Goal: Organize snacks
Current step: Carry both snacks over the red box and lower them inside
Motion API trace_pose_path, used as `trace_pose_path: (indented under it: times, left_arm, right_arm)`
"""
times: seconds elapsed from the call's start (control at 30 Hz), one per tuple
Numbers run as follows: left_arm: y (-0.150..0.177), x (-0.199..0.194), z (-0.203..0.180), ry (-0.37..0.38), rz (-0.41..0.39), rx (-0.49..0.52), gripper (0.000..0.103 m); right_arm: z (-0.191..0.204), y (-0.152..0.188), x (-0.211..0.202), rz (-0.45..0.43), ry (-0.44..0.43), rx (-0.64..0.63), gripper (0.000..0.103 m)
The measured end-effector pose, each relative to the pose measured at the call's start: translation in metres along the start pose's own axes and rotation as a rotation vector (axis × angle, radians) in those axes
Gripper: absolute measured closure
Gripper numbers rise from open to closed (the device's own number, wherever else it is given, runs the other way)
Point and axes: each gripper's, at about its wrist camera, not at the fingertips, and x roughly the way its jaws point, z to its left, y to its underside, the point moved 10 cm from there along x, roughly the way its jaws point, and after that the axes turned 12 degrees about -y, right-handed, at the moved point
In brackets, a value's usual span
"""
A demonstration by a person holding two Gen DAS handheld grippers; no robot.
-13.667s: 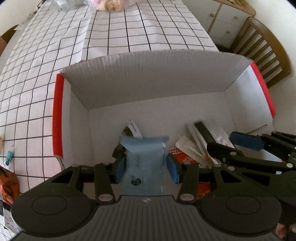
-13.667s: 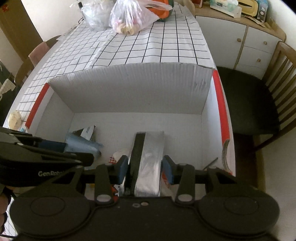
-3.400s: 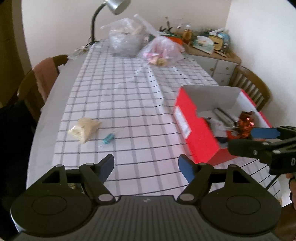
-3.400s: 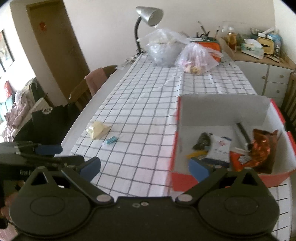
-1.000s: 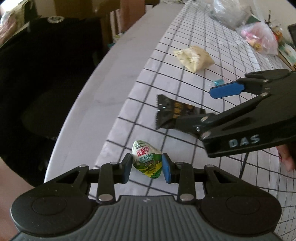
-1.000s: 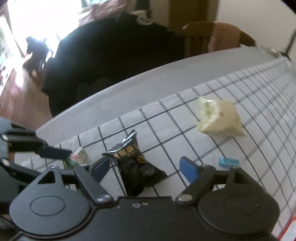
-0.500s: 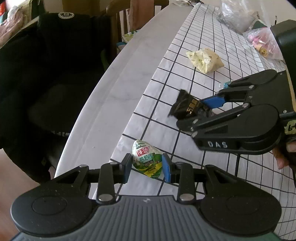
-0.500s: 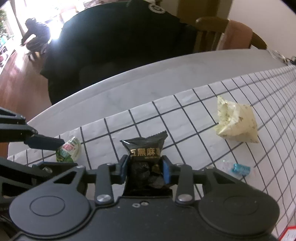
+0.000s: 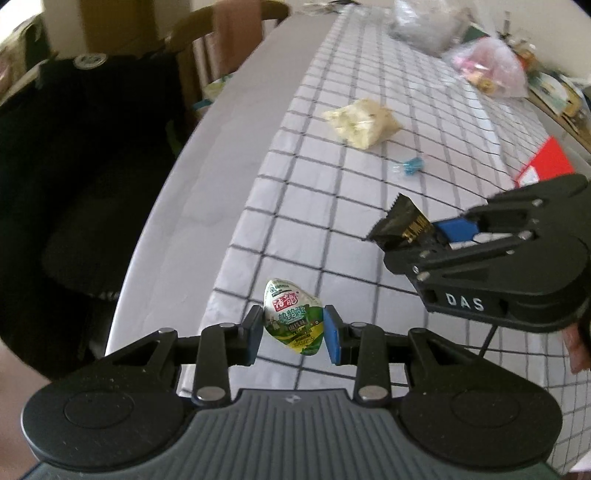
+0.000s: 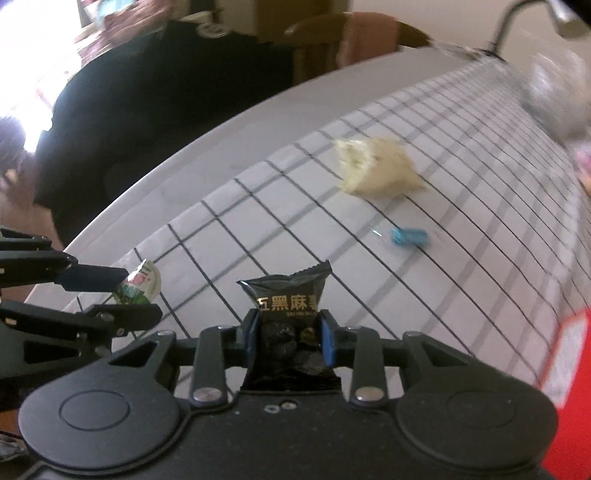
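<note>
My left gripper is shut on a small green-and-white snack packet, held just above the table's near edge. The same packet shows at the left of the right wrist view, between the left gripper's blue pads. My right gripper is shut on a black snack packet with gold lettering, lifted off the checked tablecloth. In the left wrist view that black packet sticks out of the right gripper at the right. A corner of the red box shows far right.
A pale yellow snack bag and a small blue candy lie further along the tablecloth. Tied plastic bags sit at the far end. Dark clothing over a chair stands beside the table's left edge. A lamp is at the back.
My right gripper closed on the black packet and lifted it off the cloth, swinging right toward the box. The left gripper kept hold of the green packet and rose slightly.
</note>
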Motion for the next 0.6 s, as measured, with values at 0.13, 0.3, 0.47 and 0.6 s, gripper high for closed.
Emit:
trace_pose_path:
  times: [0.13,0.3,0.47,0.6]
  left_arm:
    - [-0.007,-0.01,-0.015,0.041,-0.027,0.065,0.069]
    - [-0.015,-0.026,-0.033,0.095,-0.069,0.141,0.069]
    - [-0.022,-0.043,-0.055,0.153,-0.114,0.214,0.069]
    - [-0.026,-0.06,-0.073,0.194,-0.155,0.267,0.069]
  right_arm:
    - [-0.013,0.014,-0.028,-0.048,0.046,0.105,0.072]
    - [-0.029,0.033,-0.068,-0.119,0.105,0.219,0.072]
    - [-0.04,0.051,-0.107,-0.183,0.168,0.308,0.072]
    - [-0.048,0.063,-0.13,-0.224,0.21,0.361,0.072]
